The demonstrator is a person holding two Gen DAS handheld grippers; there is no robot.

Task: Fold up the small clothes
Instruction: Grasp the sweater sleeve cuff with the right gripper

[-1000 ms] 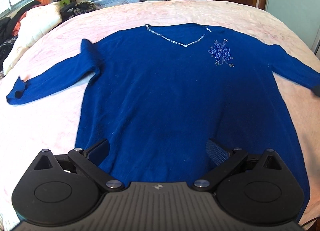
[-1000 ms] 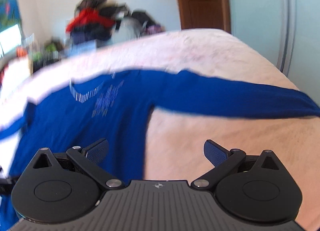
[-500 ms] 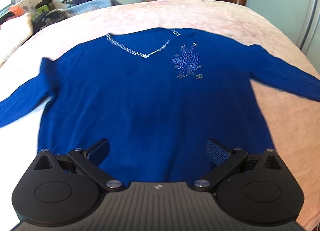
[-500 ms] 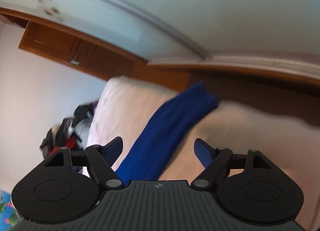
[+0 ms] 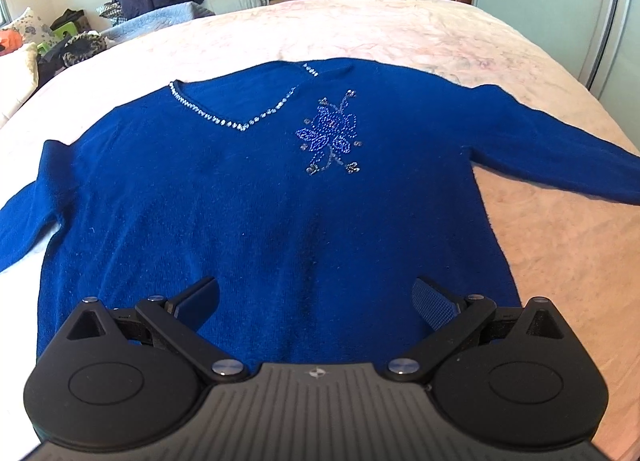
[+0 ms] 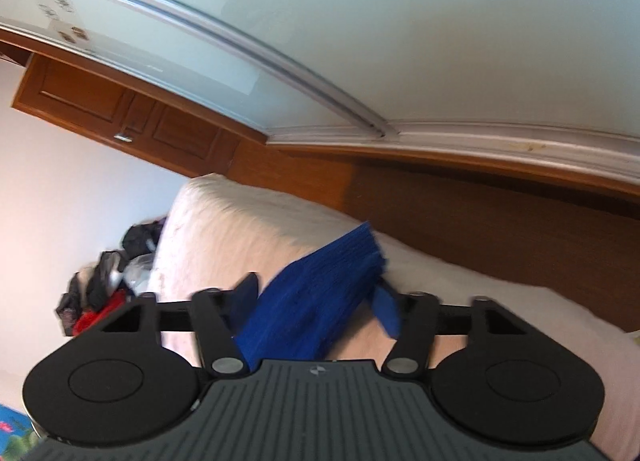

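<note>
While the blue sweater [image 5: 260, 221] lay flat on the bed [image 5: 400, 29] for folding, hovered left hand-held gripper [image 5: 316, 281] wide apart over its hem; just been closing right hand-held gripper [image 6: 316, 289] around the sleeve cuff [image 6: 332, 261], seemingly not yet pinched.

A bed [image 5: 400, 25] with a pale pink cover carries one blue V-neck sweater [image 5: 260, 197], spread flat front-up, sleeves out to both sides. Beyond the sweater's collar the cover lies bare to the bed's far edge.
</note>
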